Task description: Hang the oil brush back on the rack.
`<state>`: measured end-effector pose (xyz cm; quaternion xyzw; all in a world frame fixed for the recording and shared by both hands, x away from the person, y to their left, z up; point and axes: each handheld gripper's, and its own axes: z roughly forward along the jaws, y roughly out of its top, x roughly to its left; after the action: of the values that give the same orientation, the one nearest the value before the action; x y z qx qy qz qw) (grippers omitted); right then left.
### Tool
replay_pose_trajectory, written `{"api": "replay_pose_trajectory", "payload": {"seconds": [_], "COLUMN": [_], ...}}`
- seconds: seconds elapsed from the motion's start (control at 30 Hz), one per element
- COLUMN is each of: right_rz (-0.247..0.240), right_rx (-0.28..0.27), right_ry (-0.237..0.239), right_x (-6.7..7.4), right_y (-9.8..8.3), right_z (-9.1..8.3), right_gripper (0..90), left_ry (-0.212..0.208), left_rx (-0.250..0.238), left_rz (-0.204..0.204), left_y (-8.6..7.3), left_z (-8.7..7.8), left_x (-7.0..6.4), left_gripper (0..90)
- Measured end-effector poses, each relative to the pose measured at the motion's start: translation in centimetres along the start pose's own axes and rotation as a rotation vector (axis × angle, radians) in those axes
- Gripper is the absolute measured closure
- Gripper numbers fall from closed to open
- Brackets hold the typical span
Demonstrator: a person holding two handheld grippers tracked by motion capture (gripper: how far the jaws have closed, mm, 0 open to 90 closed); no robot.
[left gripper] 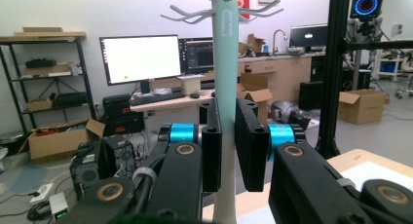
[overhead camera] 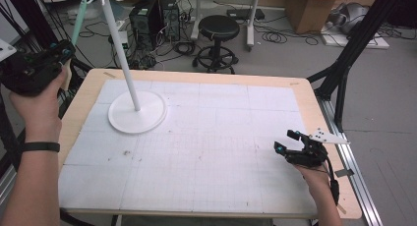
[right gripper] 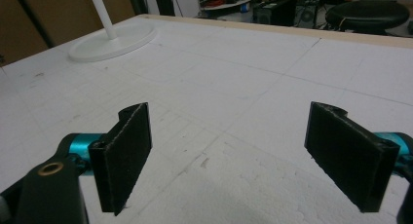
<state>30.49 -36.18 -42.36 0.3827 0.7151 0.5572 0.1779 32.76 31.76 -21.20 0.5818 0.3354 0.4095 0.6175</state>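
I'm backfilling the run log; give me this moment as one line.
left gripper: shut on mint handle, raised off table's left edge | right gripper: open, nothing held, low over mat | white stand: upright on mat

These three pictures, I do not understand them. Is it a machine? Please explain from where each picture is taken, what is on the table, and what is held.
There is no robot here. A person holds a hand tool in each hand, and each tool has two black fingers that pinch.

The high view looks down on the table from above the person. The left gripper is raised off the table's left edge; the right gripper is low over the near right part.

The other two pictures come from small cameras riding on the tools, looking along their fingers.

On the white foam mat stands a white stand: a round base, a thin pole and hooks on top.

The left gripper is shut on a pale green stick, held upright. What the stick is, I cannot tell. The right gripper is open and holds nothing.
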Motion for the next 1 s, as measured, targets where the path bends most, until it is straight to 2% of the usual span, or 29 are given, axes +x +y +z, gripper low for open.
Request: {"api": "replay_pose_trajectory", "payload": {"seconds": [0.33,0.43,0.5,0.57,0.63,0.7,0.87,1.0], "right_rz": [0.000,0.002,0.004,0.005,0.006,0.004,0.005,0.002], "right_rx": [0.001,0.001,0.002,0.003,0.003,0.004,0.003,0.005], "right_ry": [0.000,0.001,0.001,0.001,0.002,0.002,0.001,0.002], "right_x": [0.0,0.0,0.0,0.0,0.0,0.0,0.0,0.0], "right_y": [0.0,0.0,0.0,0.0,0.0,0.0,0.0,0.0], "right_z": [0.0,0.0,0.0,0.0,0.1,0.1,0.1,0.1], "right_gripper": [16.5,16.4,16.4,16.4,16.4,16.4,16.4,16.5], "left_ry": [-0.005,-0.003,-0.016,-0.020,-0.024,-0.031,-0.048,-0.120], "left_rx": [0.015,0.024,0.035,0.040,0.071,0.082,0.117,0.150], "left_rz": [-0.006,-0.002,0.012,0.002,-0.013,-0.007,0.006,0.015], "left_y": [-0.5,-0.7,-0.9,-1.0,-1.2,-1.3,-1.9,-2.5], "left_z": [1.2,1.5,1.6,1.7,1.8,1.8,1.4,0.9], "left_x": [-0.2,-0.4,-0.5,-0.6,-0.6,-0.8,-1.5,-2.4], "left_gripper": [81.7,81.2,80.2,72.2,64.2,55.7,40.9,34.9]}}
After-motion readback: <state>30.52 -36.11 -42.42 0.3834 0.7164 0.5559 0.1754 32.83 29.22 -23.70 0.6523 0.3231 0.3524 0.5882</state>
